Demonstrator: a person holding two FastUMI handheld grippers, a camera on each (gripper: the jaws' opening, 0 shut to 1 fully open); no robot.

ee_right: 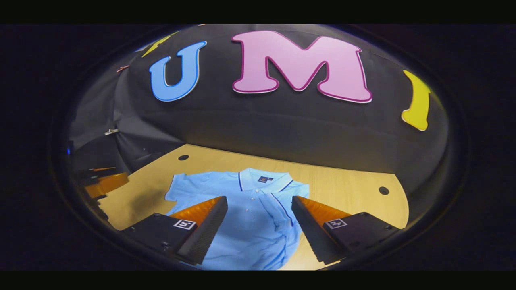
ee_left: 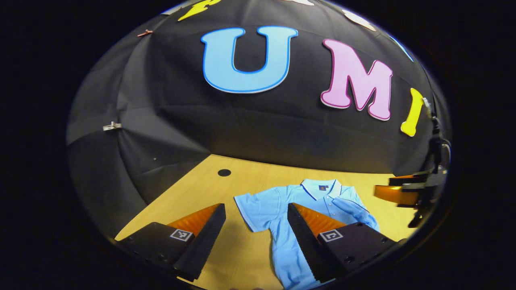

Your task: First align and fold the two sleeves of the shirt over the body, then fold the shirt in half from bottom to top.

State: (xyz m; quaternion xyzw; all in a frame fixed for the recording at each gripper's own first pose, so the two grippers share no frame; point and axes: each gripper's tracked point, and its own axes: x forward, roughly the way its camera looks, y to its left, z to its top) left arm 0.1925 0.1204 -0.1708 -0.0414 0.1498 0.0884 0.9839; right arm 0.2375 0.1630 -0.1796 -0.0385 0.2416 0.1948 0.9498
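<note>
Recording booth: black cloth wall (ee_left: 250, 121), wooden table (ee_left: 242, 177).

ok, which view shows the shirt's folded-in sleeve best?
Right gripper view: the light blue short-sleeved polo shirt lies centred between the fingers, and the folded sleeve lies over the body beside the collar. In the left gripper view the same sleeve sits farther off, partly behind a finger.

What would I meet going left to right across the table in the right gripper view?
Other gripper at the left edge → small hole → spread left sleeve → shirt collar → second hole near the right edge.
</note>
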